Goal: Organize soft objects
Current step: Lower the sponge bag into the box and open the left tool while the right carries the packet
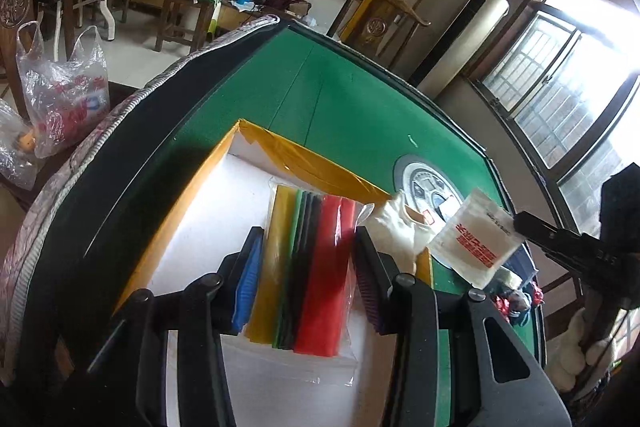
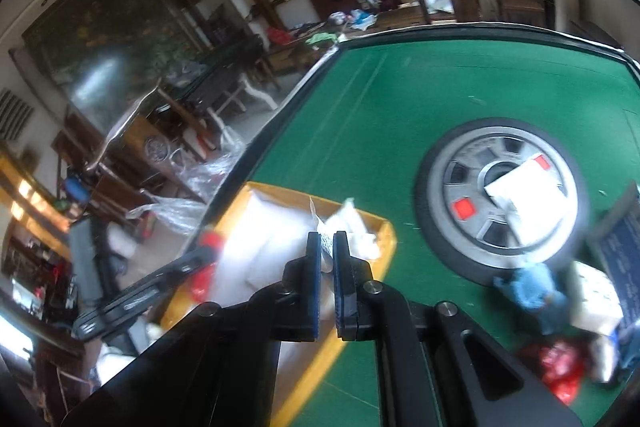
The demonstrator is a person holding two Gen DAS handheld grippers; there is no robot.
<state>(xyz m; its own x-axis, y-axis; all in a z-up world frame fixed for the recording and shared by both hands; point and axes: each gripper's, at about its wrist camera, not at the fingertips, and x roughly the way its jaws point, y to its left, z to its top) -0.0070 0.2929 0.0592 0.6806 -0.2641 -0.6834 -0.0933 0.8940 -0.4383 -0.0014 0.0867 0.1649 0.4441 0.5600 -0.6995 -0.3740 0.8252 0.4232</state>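
Note:
A clear pack of coloured sheets (image 1: 316, 291), yellow, green, black and red, sits between the fingers of my left gripper (image 1: 308, 233), which is shut on it. The pack hangs over the white inside of a yellow-walled box (image 1: 320, 171) on the green table (image 1: 340, 99). My right gripper (image 2: 326, 237) is shut on the edge of a white packet with red print (image 1: 476, 239), held above the table just right of the box (image 2: 386, 239). A cream cloth (image 1: 396, 231) lies over the box's near right corner.
A round grey panel (image 2: 452, 183) sits in the table's middle with another white packet (image 2: 524, 195) on it. A blue soft item (image 2: 532, 291), a red bag (image 2: 560, 367) and a dark blue packet (image 2: 624, 239) lie at the right. Plastic bags (image 1: 64, 95) stand on the floor left.

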